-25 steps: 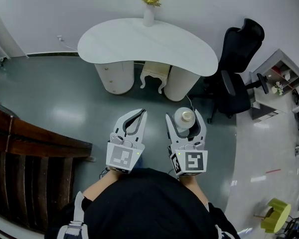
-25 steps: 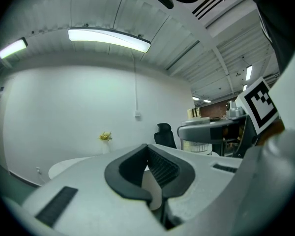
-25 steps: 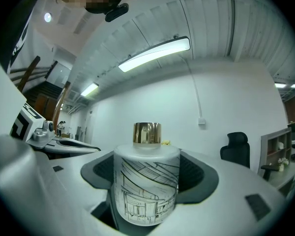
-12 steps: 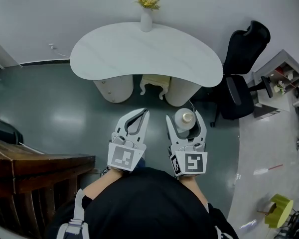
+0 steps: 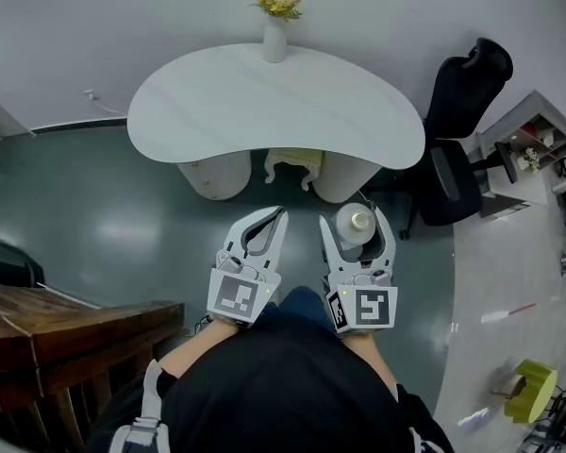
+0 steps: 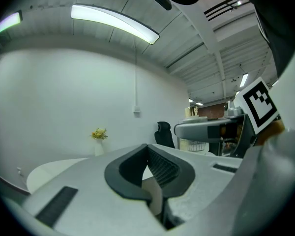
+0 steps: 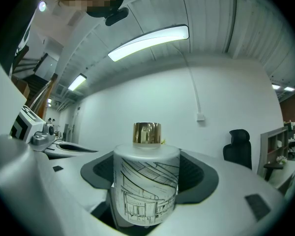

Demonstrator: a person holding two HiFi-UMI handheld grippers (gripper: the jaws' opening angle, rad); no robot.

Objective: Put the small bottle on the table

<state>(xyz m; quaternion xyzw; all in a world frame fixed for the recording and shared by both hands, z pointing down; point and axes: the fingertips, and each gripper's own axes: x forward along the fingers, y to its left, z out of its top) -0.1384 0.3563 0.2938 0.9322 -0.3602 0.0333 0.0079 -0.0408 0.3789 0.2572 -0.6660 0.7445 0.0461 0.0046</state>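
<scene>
Table (image 5: 217, 102) ahead of me; vase (image 5: 274, 38) on its far edge, chair (image 5: 457, 140) right of it. Small bottle (image 5: 357, 225) between my right gripper (image 5: 355, 218) jaws; left gripper (image 5: 275, 217) just beside, leftward.

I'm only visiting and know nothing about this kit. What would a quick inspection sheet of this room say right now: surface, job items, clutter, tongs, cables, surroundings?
Surface: white curved table, top bare apart from a vase at its far edge.
Job's things: small bottle, frosted with a gold cap, upright, not yet on the table.
Clutter: white vase of yellow flowers; nothing else seen.
Tongs: right tongs shut on the small bottle; left tongs shut, empty.
Cables: wall socket box with one thin cord running up from it.
Surroundings: black office chair, shelf unit, dark wooden structure, glossy grey floor.
</scene>
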